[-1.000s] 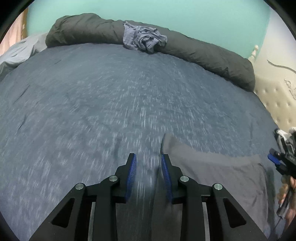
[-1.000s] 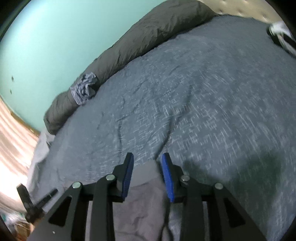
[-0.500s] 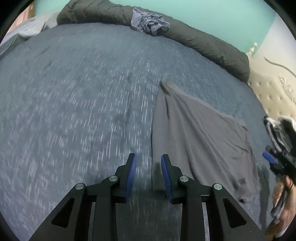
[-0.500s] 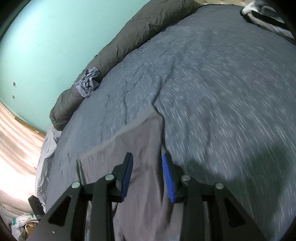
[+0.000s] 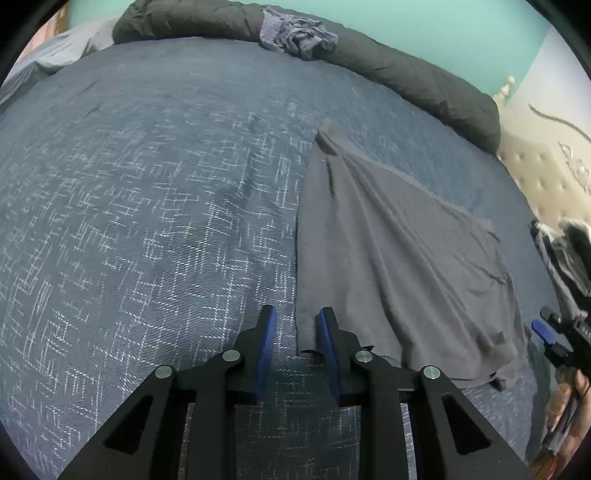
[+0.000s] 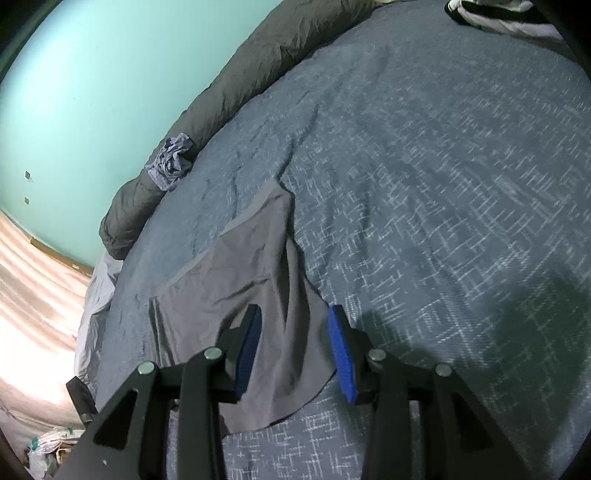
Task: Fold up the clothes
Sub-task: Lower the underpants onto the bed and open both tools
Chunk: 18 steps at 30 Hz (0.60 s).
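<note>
A grey garment (image 5: 388, 251) lies spread flat on the blue woven bedspread (image 5: 147, 184). My left gripper (image 5: 295, 314) hovers at the garment's near left corner. Its jaws are closing, with the cloth's edge lying between the blue pads (image 5: 266, 343), and nothing is pinched. In the right wrist view the same garment (image 6: 229, 280) lies under my right gripper (image 6: 294, 310). Those jaws are opening, and the cloth rests loose on the bed between its fingers. A hand holds the right gripper (image 5: 546, 332) at the garment's right corner.
A rolled dark duvet (image 5: 406, 74) runs along the far edge, with a crumpled blue-grey cloth (image 5: 295, 33) on it. Black-and-white clothing (image 6: 491, 18) lies near the beige tufted headboard (image 5: 546, 177). A teal wall stands behind, and the floor (image 6: 29, 314) lies beside the bed.
Both grippers drew back across the bed, and the grey garment now lies stretched out in front of them. The right jaws have widened and the left jaws have narrowed slightly.
</note>
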Motion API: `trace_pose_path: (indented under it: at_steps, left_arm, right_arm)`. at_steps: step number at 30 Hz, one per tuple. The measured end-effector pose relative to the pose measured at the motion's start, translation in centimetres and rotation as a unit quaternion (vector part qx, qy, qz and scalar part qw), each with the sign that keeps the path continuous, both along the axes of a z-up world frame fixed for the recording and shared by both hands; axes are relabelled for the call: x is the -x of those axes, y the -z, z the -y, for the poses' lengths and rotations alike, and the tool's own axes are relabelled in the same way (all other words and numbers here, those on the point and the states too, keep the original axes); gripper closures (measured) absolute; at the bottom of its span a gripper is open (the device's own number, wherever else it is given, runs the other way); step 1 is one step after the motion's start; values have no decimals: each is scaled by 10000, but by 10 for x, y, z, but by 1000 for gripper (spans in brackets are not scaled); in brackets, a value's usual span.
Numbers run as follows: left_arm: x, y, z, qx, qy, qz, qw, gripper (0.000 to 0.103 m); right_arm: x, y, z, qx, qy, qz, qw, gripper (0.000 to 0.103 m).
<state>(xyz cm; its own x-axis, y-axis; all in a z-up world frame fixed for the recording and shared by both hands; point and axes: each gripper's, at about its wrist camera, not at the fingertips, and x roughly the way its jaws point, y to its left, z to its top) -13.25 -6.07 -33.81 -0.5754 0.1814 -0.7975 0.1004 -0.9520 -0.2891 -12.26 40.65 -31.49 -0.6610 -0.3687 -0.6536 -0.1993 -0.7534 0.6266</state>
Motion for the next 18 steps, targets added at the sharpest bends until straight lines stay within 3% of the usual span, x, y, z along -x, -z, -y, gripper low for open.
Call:
trace_pose_path:
  at_steps: [6, 18]
  left_arm:
    - [3, -1, -2, 19, 159, 3, 9999, 100]
    - [-1, -11, 8, 107, 117, -168, 9997, 101]
  right_arm:
    - [2, 5, -3, 162, 106, 43, 9998, 65]
    - [-6, 15, -15, 82, 244, 297, 9992, 65]
